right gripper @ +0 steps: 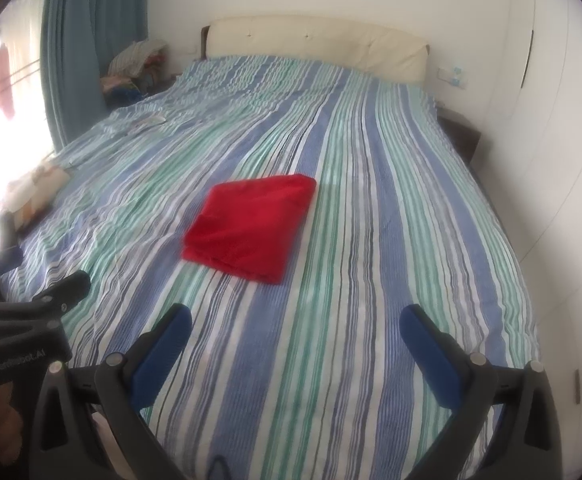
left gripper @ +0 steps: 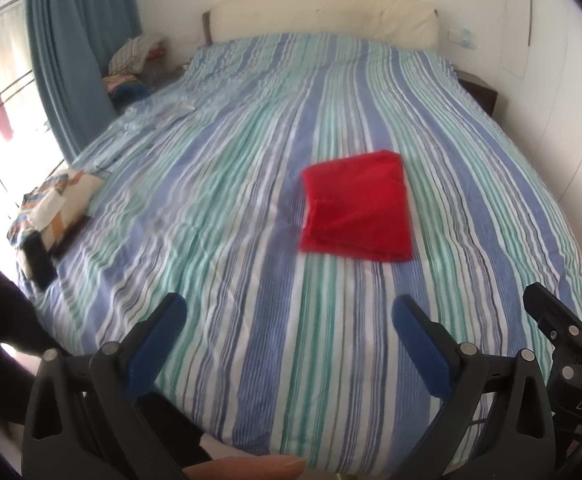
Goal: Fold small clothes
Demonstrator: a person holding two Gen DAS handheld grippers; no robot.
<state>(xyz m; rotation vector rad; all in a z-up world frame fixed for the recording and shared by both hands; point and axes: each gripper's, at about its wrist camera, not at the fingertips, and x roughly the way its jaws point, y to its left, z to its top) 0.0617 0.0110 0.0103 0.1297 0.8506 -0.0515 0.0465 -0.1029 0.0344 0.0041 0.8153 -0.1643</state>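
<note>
- The left gripper [left gripper: 289, 312] fills the bottom of its own view, its blue-padded fingers [left gripper: 159, 344] spread wide with nothing between them, held above the near end of the bed.
- The right gripper [right gripper: 295, 322] is likewise spread wide and empty in its own view, also above the near end of the bed.
- Each gripper shows at the edge of the other's view: the right one at the lower right of the left wrist view, the left one at the lower left of the right wrist view.
- A striped bedspread [left gripper: 219, 200] in blue, green and white covers the whole bed.
- The red garment [left gripper: 357, 206] [right gripper: 251, 228] lies folded into a compact, roughly square bundle on the bedspread, about mid-bed, well apart from both grippers and touched by neither.
- A patterned cushion [left gripper: 57, 200] sits at the left edge of the bed.
- A cream headboard [right gripper: 315, 46] stands at the far end against the white wall.
- A blue curtain [left gripper: 75, 40] hangs at the left beside a bright window.
</note>
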